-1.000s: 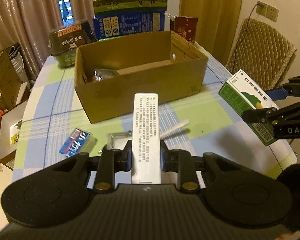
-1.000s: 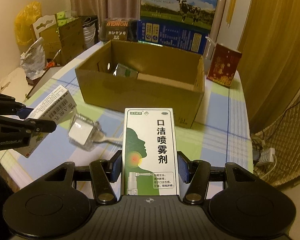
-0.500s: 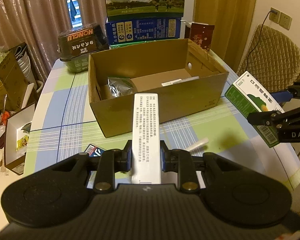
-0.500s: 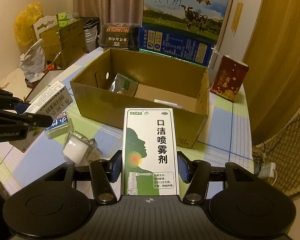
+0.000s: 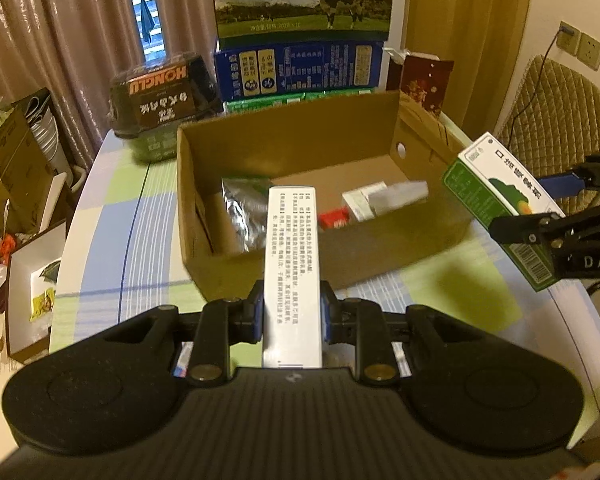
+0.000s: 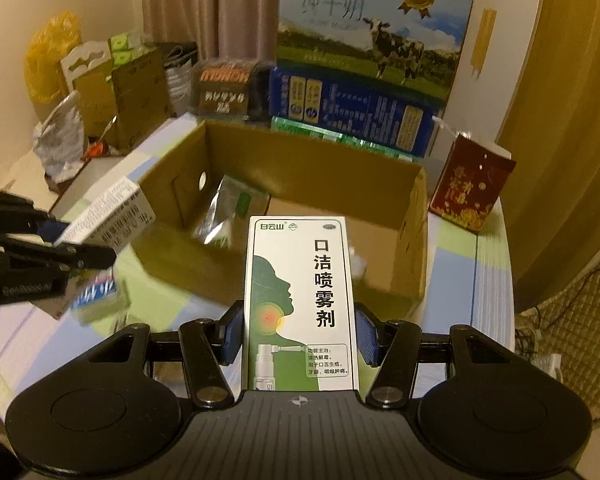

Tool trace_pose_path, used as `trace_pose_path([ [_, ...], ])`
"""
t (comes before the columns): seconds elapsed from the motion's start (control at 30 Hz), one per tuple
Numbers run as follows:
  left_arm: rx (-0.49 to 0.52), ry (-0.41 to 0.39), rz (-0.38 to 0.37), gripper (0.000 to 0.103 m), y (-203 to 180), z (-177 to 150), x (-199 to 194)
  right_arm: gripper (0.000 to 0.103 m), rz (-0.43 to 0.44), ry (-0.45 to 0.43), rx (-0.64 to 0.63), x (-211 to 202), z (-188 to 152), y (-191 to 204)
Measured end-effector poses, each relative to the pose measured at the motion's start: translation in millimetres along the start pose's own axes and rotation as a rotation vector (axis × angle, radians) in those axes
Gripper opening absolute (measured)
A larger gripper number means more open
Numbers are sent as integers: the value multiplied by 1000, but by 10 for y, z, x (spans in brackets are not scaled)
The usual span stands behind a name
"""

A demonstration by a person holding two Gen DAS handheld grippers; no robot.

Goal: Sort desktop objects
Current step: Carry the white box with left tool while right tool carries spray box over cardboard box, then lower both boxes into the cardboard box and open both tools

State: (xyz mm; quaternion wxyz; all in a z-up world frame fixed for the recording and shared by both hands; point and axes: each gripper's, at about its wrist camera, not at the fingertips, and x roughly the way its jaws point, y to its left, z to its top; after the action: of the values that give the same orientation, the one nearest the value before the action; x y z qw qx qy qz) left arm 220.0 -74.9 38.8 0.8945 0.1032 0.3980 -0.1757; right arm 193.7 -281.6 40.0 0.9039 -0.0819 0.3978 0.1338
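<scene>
Both loads are in transit toward the cardboard box (image 5: pixel 284 152) that fills the centre of each view, so the step in hand looks like the carry before the drop. The left tongs (image 5: pixel 292 316) pinch a narrow white carton (image 5: pixel 293 256) by its long sides, its far end reaching over the box's near wall; the right tongs (image 6: pixel 298 338) pinch a green-and-white spray carton (image 6: pixel 300 292) the same way. The next move probably calls for bringing each carton over the opening and past the near wall before spreading the tongs. Inside the box lie a silver foil pouch (image 5: pixel 244 216) at left and a few small packets (image 5: pixel 374 202) at right, leaving bare floor between. On the checked surface (image 6: pixel 464 268) a small blue-and-white packet (image 6: pixel 98 296) is not yet sorted, at lower left of the right view. A red gift box (image 6: pixel 470 192) stands clear beside the box.
</scene>
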Motion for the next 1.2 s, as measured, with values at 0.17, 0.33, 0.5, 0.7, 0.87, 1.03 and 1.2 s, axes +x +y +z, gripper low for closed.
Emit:
trace_pose_path([
  [0.17,3,-15,-12,21,72,322,227,53,11,-28,44,150,335,-177],
  [0.33,-4,-18,-8,21,135,591,506,53,5,-24,70,445,595,-311],
  [0.5,-25,-22,-24,21,172,751,760,53,9,-9,114,725,730,-437],
  [0.7,-51,-26,-37,21,167,841,1019,53,-5,6,120,930,798,-480],
  [0.87,-65,-26,-51,21,146,845,1172,53,-4,20,113,1052,783,-461],
  [1.03,-80,-41,-58,21,166,882,1233,53,-12,23,107,1111,781,-455],
  [1.2,-112,-75,-56,29,229,939,1230,53,-13,24,107,1126,787,-450],
])
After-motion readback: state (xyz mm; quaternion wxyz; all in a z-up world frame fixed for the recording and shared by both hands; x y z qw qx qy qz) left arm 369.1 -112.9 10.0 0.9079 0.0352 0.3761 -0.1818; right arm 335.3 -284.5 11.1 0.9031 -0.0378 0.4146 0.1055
